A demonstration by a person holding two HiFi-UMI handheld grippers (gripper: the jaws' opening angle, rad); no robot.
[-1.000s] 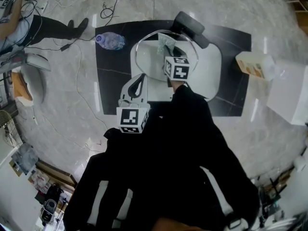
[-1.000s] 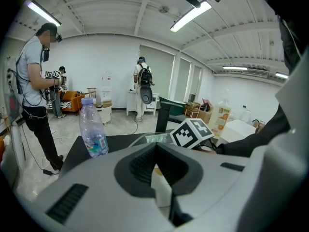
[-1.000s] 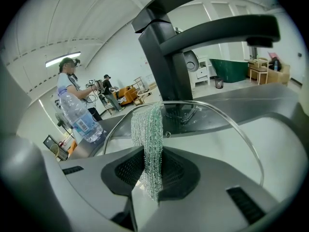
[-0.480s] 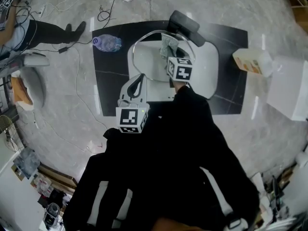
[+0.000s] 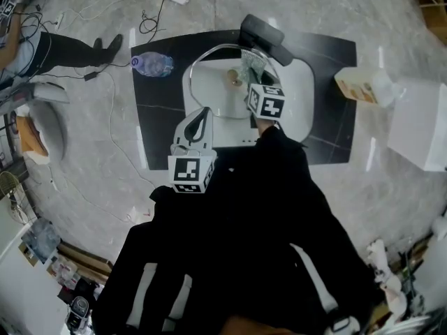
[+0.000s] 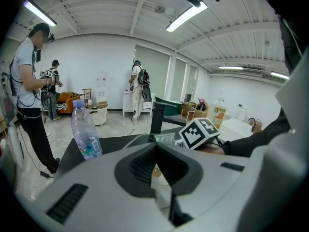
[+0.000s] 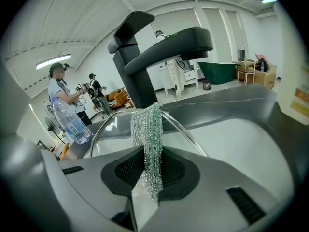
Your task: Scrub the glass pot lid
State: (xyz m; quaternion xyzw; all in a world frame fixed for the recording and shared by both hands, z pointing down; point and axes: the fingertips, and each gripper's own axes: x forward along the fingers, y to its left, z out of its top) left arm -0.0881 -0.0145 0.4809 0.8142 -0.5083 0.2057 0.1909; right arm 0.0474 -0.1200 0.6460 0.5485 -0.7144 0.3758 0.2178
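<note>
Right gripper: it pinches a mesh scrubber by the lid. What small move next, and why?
Probably ease the right gripper forward so its mesh scrubber meets the glass lid, then wipe toward the knob. Its jaws are shut on the scrubber, which sits by the lid's rim; contact with the glass cannot be confirmed.

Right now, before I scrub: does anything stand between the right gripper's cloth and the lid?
Nothing visible does. The cloth, clamped in the right gripper, hangs over the lid. The faucet rises behind the cloth, past the lid's far rim, not between them.
</note>
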